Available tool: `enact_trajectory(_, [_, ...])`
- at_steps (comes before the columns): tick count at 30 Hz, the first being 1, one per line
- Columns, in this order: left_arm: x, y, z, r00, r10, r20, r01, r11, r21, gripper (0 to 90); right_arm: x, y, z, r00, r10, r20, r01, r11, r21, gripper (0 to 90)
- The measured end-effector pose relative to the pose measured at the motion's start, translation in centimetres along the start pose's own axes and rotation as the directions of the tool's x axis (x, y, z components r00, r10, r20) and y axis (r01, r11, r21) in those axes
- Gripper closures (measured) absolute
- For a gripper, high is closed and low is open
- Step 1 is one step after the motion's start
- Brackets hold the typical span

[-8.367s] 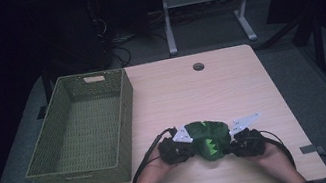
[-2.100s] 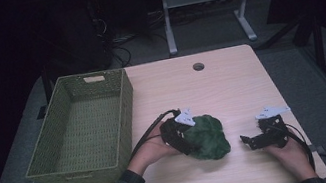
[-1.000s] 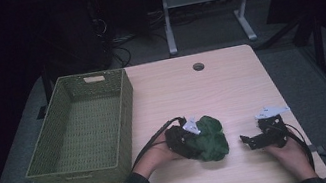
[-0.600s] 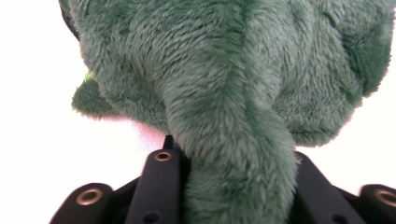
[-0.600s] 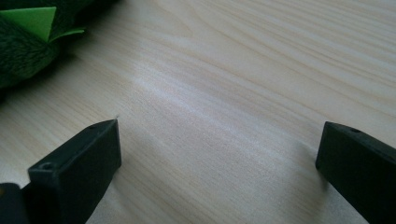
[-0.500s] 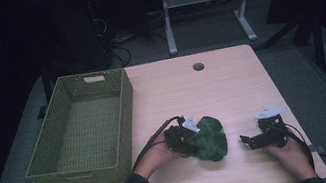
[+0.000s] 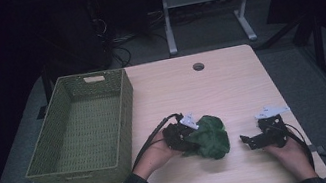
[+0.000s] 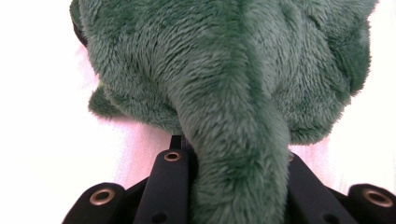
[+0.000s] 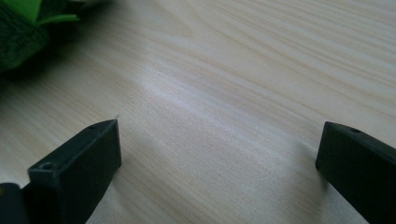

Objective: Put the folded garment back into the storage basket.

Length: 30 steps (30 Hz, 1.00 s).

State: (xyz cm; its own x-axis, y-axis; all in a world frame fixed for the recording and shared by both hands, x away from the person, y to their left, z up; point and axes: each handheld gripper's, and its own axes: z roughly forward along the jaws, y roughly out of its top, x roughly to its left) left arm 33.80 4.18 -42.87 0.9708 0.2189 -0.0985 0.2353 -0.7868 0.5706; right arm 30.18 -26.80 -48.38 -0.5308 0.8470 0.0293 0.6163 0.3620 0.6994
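Note:
A dark green plush toy [image 7: 212,136] lies on the wooden table [image 7: 231,84] near its front edge. My left gripper [image 7: 190,139] reaches into it from the left. In the left gripper view a thick fuzzy limb of the toy [image 8: 229,154] runs down between the two black jaws of my left gripper [image 8: 233,186], which have just been closing and now pinch it. To the right of the toy my right gripper [image 7: 247,140] rests on the table, pointing left. Its jaws stand wide open over bare wood [image 9: 219,154], and a corner of the toy [image 9: 18,37] shows at the top left.
A green woven basket [image 7: 122,103] stands empty on the left side of the table, close to my left forearm. A round cable hole [image 7: 198,66] sits near the far edge. Cables trail from both grippers towards the front edge.
My left gripper has pushed a little further into the plush toy and closed on it, and the toy has bunched up slightly. The right gripper has stayed where it was.

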Motion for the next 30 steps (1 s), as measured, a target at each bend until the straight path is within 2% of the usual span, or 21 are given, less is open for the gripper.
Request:
enact_trajectory(1, [0.0, 0.1, -0.2, 1.0, 0.007, -0.002, -0.007, 1.0, 0.004, 76.6, 0.0, 0.0, 0.0, 1.0, 0.0, 0.0, 0.0, 1.0, 0.0, 0.0])
enact_trajectory(6, [0.0, 0.2, -1.3, 0.9999, -0.006, -0.008, 0.006, 0.9999, -0.011, 76.5, 0.0, 0.0, 0.0, 1.0, -0.002, 0.0, 0.002, 1.0, 0.001, 0.0])
enact_trajectory(12, [0.3, 0.6, -3.6, 0.9992, -0.03, -0.028, 0.029, 0.9992, -0.028, 76.3, 0.0, 0.0, 0.0, 1.0, -0.001, 0.0, 0.001, 1.0, 0.001, 0.0])
enact_trajectory(23, [0.3, 1.4, -7.7, 0.9957, -0.032, -0.087, 0.031, 0.9995, -0.01, 76.0, 0.0, 0.0, 0.0, 1.0, -0.002, 0.0, 0.002, 1.0, 0.0, 0.0])
enact_trajectory(30, [0.9, 1.6, -10.8, 0.9897, -0.046, -0.136, 0.043, 0.9988, -0.026, 75.9, 0.0, 0.0, 0.0, 1.0, -0.002, -0.001, 0.002, 1.0, 0.001, 0.0])
